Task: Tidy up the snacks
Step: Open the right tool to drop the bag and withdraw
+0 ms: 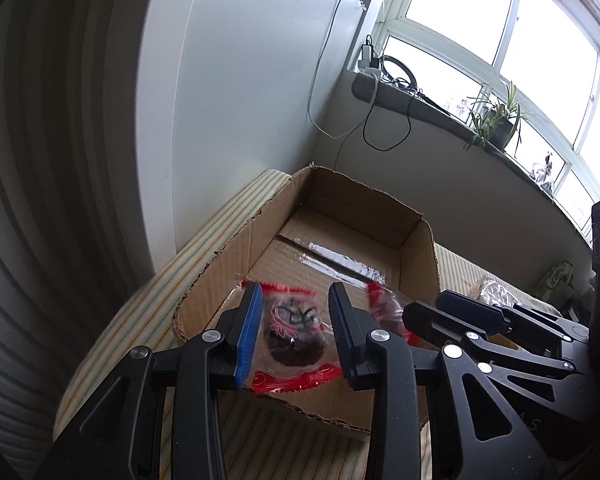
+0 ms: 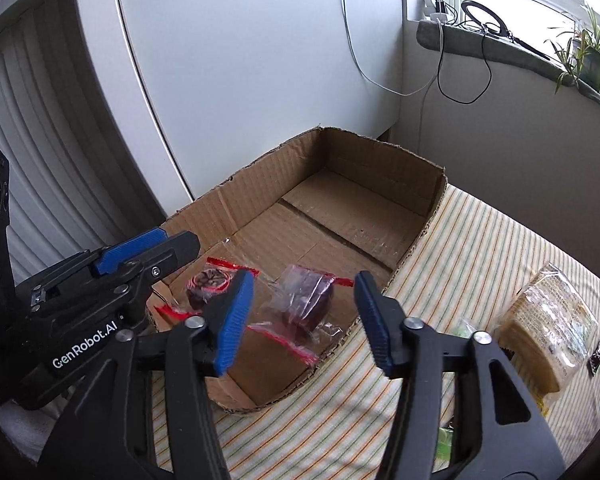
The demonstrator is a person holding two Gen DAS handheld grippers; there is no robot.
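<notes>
An open cardboard box point(image 1: 228, 264) point(image 2: 420, 184) sits on a striped cloth. Two clear, red-edged packets with dark round snacks lie inside at its near end. My left gripper point(image 1: 294, 320) is open above the first packet point(image 1: 296, 332), which also shows in the right wrist view point(image 2: 208, 280). My right gripper point(image 2: 304, 312) is open above the second packet point(image 2: 306, 304), whose red edge shows in the left wrist view point(image 1: 384, 308). Both grippers are empty. The left gripper's fingers point(image 2: 148, 252) show in the right wrist view, the right gripper's fingers point(image 1: 460, 316) in the left wrist view.
A clear packet of pale biscuits point(image 2: 548, 328) lies on the striped cloth point(image 2: 472, 248) right of the box. A green wrapper point(image 1: 556, 276) lies farther right. A white panel stands behind the box. A windowsill with cables and a plant point(image 2: 584, 52) is at the back right.
</notes>
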